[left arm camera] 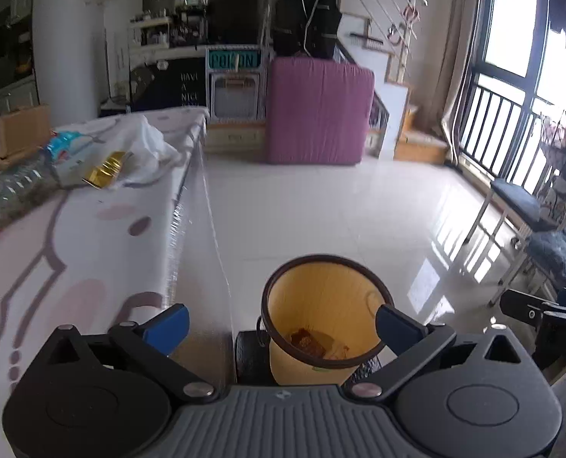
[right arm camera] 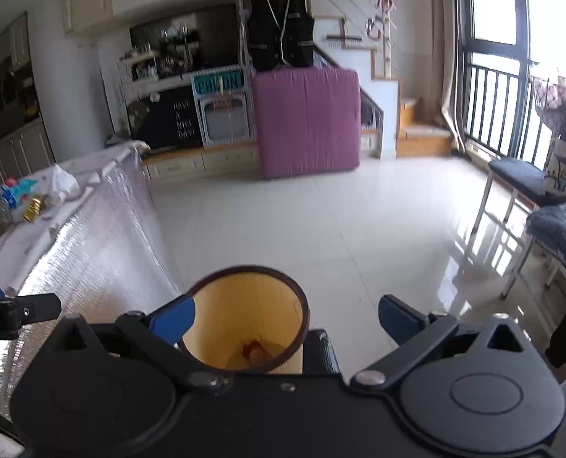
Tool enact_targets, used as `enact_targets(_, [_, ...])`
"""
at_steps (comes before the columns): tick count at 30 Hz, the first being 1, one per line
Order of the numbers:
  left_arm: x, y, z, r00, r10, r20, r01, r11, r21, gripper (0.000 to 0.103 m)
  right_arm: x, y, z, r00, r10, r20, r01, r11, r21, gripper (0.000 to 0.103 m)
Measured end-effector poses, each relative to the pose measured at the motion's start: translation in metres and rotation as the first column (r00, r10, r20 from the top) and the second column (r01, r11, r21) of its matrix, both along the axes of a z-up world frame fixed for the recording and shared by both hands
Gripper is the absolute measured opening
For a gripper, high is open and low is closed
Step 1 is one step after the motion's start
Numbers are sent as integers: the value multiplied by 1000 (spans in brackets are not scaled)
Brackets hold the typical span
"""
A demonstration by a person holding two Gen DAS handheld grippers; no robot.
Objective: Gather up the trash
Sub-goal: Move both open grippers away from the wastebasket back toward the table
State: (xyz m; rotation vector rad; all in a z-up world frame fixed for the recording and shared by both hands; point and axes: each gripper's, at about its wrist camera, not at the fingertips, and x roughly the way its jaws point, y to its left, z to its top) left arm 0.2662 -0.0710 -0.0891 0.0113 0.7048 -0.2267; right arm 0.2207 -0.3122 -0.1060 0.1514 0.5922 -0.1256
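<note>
left gripper: the black left gripper with blue finger tips (left arm camera: 281, 326) is held over the table edge and the bin. its fingers (left arm camera: 168, 326) are spread wide apart. nothing is held between them.
right gripper: the black right gripper with blue finger tips (right arm camera: 285, 320) is held just above the bin. its fingers (right arm camera: 174, 318) are spread wide apart too, and nothing is held.
bin: a round yellow plastic trash bin with a dark rim (left arm camera: 321, 328) is seen standing on the shiny white tile floor (left arm camera: 321, 206), just beside the table. a small brown piece of trash (left arm camera: 306, 341) is seen at its bottom.
table: a table with a white and pink patterned cloth (left arm camera: 73, 248) is seen on the left. a shiny see-through cover is hung down its side.
trash on the table: a squashed clear plastic bottle (left arm camera: 12, 194), a blue and white wrapper (left arm camera: 69, 149), a small gold shiny can (left arm camera: 105, 170) and a crumpled white plastic bag (left arm camera: 145, 149) are bunched together at the far part of the table, well apart from both grippers.
far back: a purple folded mattress (left arm camera: 319, 110) is stood upright on the floor.
</note>
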Motion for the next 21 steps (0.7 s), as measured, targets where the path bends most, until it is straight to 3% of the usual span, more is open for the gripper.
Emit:
enact_targets(9, [-34, 35, 23, 992, 45, 121, -41, 999, -33, 103, -33, 18, 13, 993, 40, 113, -42, 999, 15, 103])
enact_targets(21, [-69, 85, 38, 949, 169, 266, -169, 985, -25, 103, -54, 54, 18, 950, 117, 289, -138, 989, 55, 103])
